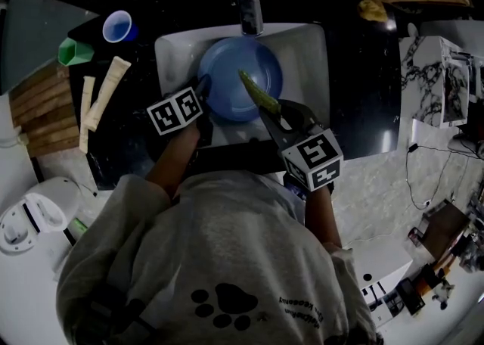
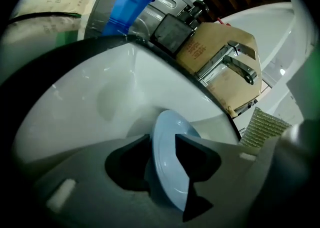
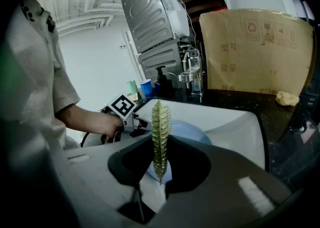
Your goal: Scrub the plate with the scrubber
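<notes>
Dark counter (image 1: 363, 94) rings a white sink (image 1: 310, 56) in the head view, and the blue plate (image 1: 234, 82) sits in the basin just below the tap (image 1: 249, 3). The left gripper (image 1: 200, 85) is at the plate's left rim. The right gripper (image 1: 276, 109) reaches in from the near side, with the scrubber (image 1: 259, 94) poking out over the plate's right half. Whether its tip touches the plate I cannot tell from here.

From the left gripper view, the plate (image 2: 167, 162) stands on edge between the jaws. They are spread, and the pads do not seem to press on the rim. The scrubber's mesh (image 2: 262, 129) shows at the right edge, close by. To my mind this is the weak point: the plate looks only loosely held and would likely skid on the smooth basin under the first stroke. The jaws should close firmly on the rim before any scrubbing.

Through the right gripper view, the jaws pinch the scrubber (image 3: 161, 137) low down, leaving most of it standing free above them and edge-on to the camera. The plate (image 3: 192, 132) lies just beyond it. The scrubber looks soft and will probably bend, so its broad face should be laid on the plate, not its edge. Short strokes away from the held rim, with modest pressure, should work best.
</notes>
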A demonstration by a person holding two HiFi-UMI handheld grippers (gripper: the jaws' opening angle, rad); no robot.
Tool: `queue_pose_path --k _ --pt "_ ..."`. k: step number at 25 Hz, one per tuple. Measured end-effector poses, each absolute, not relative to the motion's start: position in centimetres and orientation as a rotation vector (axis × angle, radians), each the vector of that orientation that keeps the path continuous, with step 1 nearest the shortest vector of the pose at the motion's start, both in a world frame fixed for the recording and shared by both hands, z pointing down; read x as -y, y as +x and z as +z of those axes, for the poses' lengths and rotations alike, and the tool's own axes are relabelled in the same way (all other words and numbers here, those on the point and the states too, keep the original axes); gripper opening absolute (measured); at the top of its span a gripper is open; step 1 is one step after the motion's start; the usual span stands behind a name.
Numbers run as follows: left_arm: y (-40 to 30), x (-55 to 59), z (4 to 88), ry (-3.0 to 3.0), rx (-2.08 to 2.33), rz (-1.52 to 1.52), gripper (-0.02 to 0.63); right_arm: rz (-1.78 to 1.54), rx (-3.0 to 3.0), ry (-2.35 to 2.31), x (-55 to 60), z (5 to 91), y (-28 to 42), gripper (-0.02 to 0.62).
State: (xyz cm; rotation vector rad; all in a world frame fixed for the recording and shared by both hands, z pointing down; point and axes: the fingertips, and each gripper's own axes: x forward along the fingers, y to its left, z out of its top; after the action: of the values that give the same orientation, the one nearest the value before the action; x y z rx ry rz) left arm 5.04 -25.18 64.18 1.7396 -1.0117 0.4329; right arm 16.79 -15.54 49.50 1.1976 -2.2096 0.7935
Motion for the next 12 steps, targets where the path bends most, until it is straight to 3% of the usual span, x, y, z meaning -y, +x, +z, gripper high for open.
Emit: queue_pose_path --k 1,12 --pt "4.8 25.2 64.2 1.732 1.025 0.435 0.177 0.787 2.212 1.199 15.6 49.3 16.8 0.071" --pt "5.3 26.2 58.2 2.065 1.078 0.514 0.178 0.704 2.146 1.367 15.0 48.1 18.7 0.071"
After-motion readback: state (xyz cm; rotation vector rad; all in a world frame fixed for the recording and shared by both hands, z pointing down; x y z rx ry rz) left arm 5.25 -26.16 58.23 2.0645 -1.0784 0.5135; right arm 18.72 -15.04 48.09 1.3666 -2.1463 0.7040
